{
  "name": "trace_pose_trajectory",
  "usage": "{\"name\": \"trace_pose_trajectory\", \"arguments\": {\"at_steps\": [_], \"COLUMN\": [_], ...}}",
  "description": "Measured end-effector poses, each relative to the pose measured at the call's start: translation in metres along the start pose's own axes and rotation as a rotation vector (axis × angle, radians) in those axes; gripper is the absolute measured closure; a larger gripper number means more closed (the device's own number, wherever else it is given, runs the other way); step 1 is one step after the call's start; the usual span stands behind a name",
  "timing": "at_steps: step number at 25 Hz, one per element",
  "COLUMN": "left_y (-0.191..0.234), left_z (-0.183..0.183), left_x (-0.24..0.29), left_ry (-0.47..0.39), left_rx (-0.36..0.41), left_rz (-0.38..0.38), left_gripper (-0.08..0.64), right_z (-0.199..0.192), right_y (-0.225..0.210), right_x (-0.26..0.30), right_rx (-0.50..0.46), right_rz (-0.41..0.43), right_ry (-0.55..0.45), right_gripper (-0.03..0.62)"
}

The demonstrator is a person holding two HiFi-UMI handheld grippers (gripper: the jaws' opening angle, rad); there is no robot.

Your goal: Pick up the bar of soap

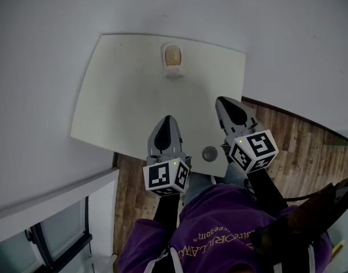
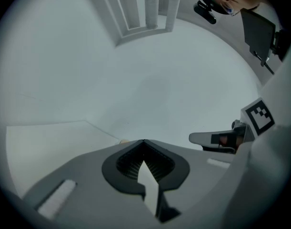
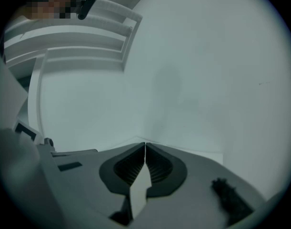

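Soap point(image 1: 172, 54): far edge of the bench point(image 1: 122, 101), untouched.
Left tongs point(image 1: 167, 119), right tongs point(image 1: 224, 102): both closed, empty.
Next: we should open one before reaching.

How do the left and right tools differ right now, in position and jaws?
The right tool reaches farther over the table than the left tool. The left tool points straight ahead; the right tool angles toward the left. Both are shut and empty, well short of the soap.
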State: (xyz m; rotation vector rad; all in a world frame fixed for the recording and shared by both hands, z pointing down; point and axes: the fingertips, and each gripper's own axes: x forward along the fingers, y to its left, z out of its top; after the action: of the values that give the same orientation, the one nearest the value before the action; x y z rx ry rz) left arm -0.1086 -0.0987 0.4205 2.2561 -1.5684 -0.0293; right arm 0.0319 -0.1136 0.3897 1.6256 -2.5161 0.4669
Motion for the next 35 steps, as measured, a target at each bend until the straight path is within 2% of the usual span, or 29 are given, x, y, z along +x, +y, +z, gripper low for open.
{"name": "trace_pose_trajectory", "arguments": {"at_steps": [3,8,19,29,35], "left_y": [-0.004,-0.002,0.011,0.045,0.062], "left_z": [-0.002,-0.003,-0.015,-0.062,-0.083], "left_x": [0.024,0.063,0.185,0.268,0.295], "left_ry": [0.013,0.039,0.132,0.309,0.367], "left_rx": [0.028,0.013,0.127,0.231,0.259], "left_rz": [-0.01,0.007,0.024,0.114,0.156], "left_gripper": [0.552,0.55,0.417,0.32,0.287], "right_z": [0.002,0.008,0.017,0.008,0.0], "right_y": [-0.015,-0.031,-0.072,-0.097,-0.101], "right_x": [0.001,0.009,0.033,0.051,0.065], "right_rx": [0.006,0.033,0.068,0.086,0.099], "right_rz": [-0.005,0.004,-0.007,-0.024,-0.015], "right_ry": [-0.002,-0.011,-0.024,0.014,0.044], "right_gripper": [0.581,0.581,0.581,0.581,0.581]}}
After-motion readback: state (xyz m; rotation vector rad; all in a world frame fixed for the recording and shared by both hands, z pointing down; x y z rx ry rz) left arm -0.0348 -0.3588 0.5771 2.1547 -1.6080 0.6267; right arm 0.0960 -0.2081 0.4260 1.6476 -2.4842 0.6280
